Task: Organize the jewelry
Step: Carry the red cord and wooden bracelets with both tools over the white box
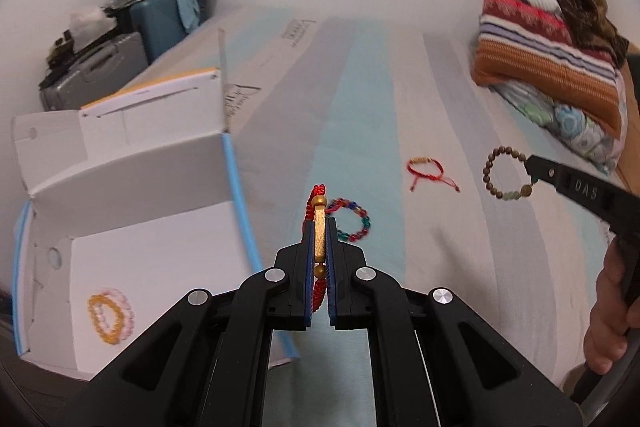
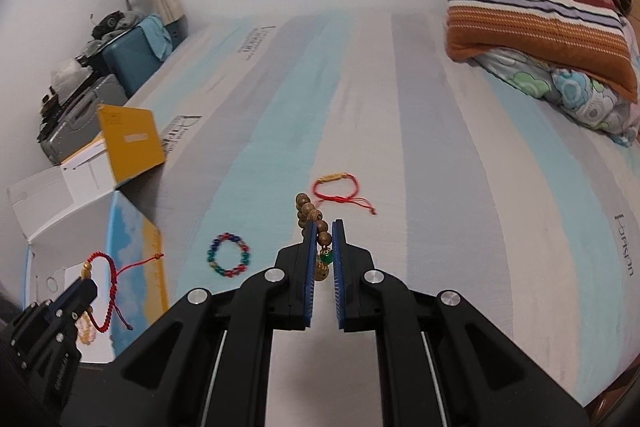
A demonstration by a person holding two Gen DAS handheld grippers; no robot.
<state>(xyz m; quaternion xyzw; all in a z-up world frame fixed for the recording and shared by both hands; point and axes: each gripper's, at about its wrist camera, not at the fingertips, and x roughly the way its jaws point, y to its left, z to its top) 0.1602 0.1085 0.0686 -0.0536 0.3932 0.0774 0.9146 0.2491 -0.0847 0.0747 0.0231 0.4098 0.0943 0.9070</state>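
My left gripper (image 1: 319,223) is shut on a red cord bracelet with a gold bar (image 1: 319,239), held above the bed beside the open white box (image 1: 152,251). From the right wrist view the same left gripper (image 2: 82,285) shows low at the left with that red cord bracelet (image 2: 106,291) dangling over the box. My right gripper (image 2: 323,227) is shut on a brown wooden bead bracelet (image 2: 310,213) with a green charm; it appears as a bead ring (image 1: 505,173) in the left wrist view. A multicoloured bead bracelet (image 2: 228,255) and another red cord bracelet (image 2: 340,193) lie on the sheet.
Orange and pink bead bracelets (image 1: 110,315) lie inside the box. Folded striped blankets and pillows (image 2: 540,27) are stacked at the far right of the bed. Suitcases (image 1: 132,39) with clutter stand by the wall at the left. A hand (image 1: 608,315) holds the right gripper's handle.
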